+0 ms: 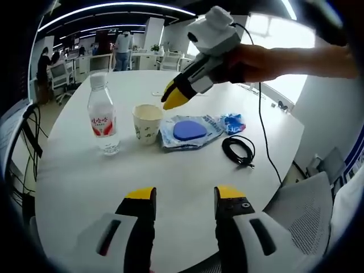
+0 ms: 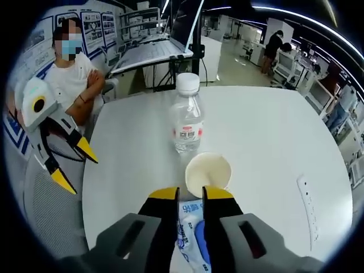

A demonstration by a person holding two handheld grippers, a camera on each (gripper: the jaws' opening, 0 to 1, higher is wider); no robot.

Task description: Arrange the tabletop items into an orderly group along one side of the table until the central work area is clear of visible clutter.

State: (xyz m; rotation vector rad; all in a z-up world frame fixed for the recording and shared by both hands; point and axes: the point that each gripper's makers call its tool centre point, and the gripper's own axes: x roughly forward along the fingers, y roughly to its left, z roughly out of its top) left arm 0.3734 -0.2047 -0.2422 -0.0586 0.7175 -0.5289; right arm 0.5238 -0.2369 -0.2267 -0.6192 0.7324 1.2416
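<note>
Beside the cup [image 1: 147, 121], left gripper view shows a cable [image 1: 239, 150].

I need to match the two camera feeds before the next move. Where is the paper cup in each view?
Left gripper view: the paper cup stands left of centre, between the water bottle and the blue packet.
Right gripper view: the paper cup sits at lower centre, just beyond the right gripper, below the bottle.
Shared landmark: the water bottle beside the cup.
</note>
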